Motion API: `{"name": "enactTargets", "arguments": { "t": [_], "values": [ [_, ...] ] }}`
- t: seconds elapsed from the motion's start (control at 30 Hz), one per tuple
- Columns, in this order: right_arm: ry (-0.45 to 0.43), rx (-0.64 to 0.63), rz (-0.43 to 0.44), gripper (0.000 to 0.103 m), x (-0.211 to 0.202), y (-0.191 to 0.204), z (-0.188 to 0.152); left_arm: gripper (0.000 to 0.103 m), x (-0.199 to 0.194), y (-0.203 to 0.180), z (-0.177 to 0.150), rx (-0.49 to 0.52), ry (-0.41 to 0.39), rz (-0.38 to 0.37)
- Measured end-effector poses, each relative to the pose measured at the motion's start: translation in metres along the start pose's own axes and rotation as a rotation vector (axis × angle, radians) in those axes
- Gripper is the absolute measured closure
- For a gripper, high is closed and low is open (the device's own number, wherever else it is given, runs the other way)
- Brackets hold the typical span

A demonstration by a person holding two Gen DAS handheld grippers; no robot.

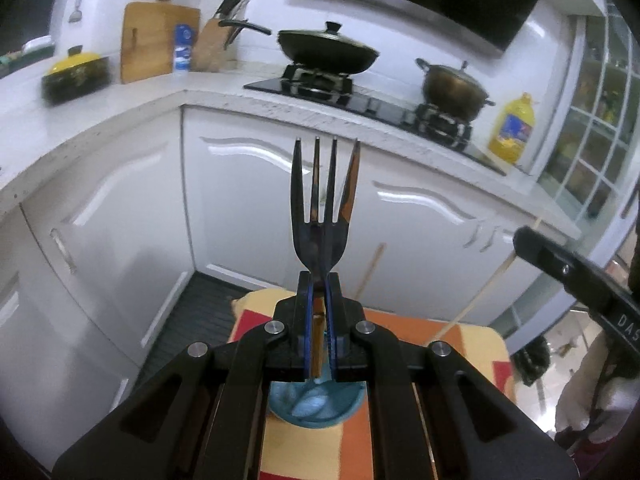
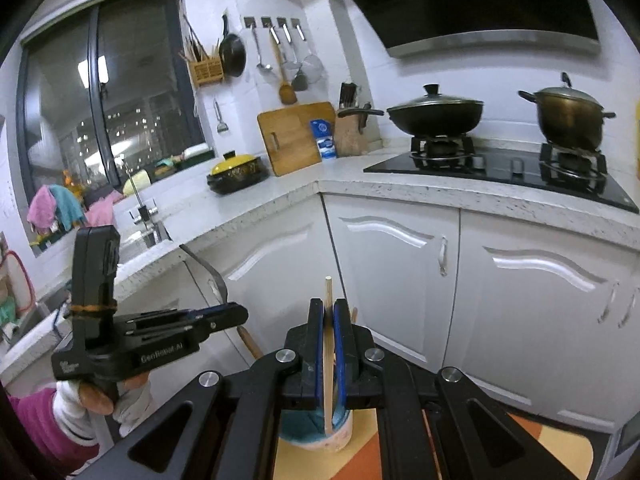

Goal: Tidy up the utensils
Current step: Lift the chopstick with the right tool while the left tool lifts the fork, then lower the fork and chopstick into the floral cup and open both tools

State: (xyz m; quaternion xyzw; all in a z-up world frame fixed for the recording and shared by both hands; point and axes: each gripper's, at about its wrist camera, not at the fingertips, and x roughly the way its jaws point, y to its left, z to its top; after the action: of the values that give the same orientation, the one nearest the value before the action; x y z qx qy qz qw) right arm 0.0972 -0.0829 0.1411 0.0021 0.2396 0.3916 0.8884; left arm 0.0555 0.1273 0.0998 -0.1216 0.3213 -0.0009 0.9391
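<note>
Fork (image 1: 325,200) and chopstick (image 2: 328,356) both stand above the blue cup (image 1: 316,404), and that vertical relation is what the coming move likely turns on.

Left gripper (image 1: 319,280) is clamped on the fork's neck, with the 4 tines running forward and upward away from the camera along the line of the fingers. The cup shows directly beneath the linkage in the left wrist view, on a small bench (image 1: 472,344) covered in orange, yellow and red. To drop the fork in, this gripper would probably have to tip its long axis toward vertical over the cup mouth.

Right gripper (image 2: 328,308) is pinched shut on 1 pale chopstick. The stick runs roughly along the fingers, its top end poking out past the tips and its lower part reaching back to the cup rim; whether it touches the cup cannot be told.

Neither hand is clearly nearer, since the cup sits under both. In the right wrist view the left gripper hangs off to the left, well apart. More sticks appear behind the fork, blurred.
</note>
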Motion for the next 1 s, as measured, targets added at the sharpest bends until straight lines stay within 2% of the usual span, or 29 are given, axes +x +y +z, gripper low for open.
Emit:
{"name": "enactTargets", "arguments": {
  "t": [0.27, 0.43, 0.67, 0.83, 1.0],
  "values": [
    [0.054, -0.012, -0.037, 0.098, 0.057, 0.001, -0.011, 0.099, 0.035, 0.016, -0.021, 0.002, 0.047, 0.06],
    [0.127, 0.031, -0.019, 0.098, 0.087, -0.01, -0.03, 0.099, 0.057, 0.02, -0.035, -0.006, 0.097, 0.067],
    [0.22, 0.08, -0.003, 0.098, 0.119, -0.024, -0.053, 0.099, 0.078, 0.022, -0.05, -0.014, 0.149, 0.074],
    [0.246, 0.119, -0.002, 0.098, 0.13, -0.035, -0.061, 0.098, 0.087, 0.023, -0.055, -0.03, 0.184, 0.078],
    [0.248, 0.141, -0.001, 0.081, 0.122, -0.043, -0.065, 0.097, 0.089, 0.025, -0.061, -0.045, 0.195, 0.078]
  ]
}}
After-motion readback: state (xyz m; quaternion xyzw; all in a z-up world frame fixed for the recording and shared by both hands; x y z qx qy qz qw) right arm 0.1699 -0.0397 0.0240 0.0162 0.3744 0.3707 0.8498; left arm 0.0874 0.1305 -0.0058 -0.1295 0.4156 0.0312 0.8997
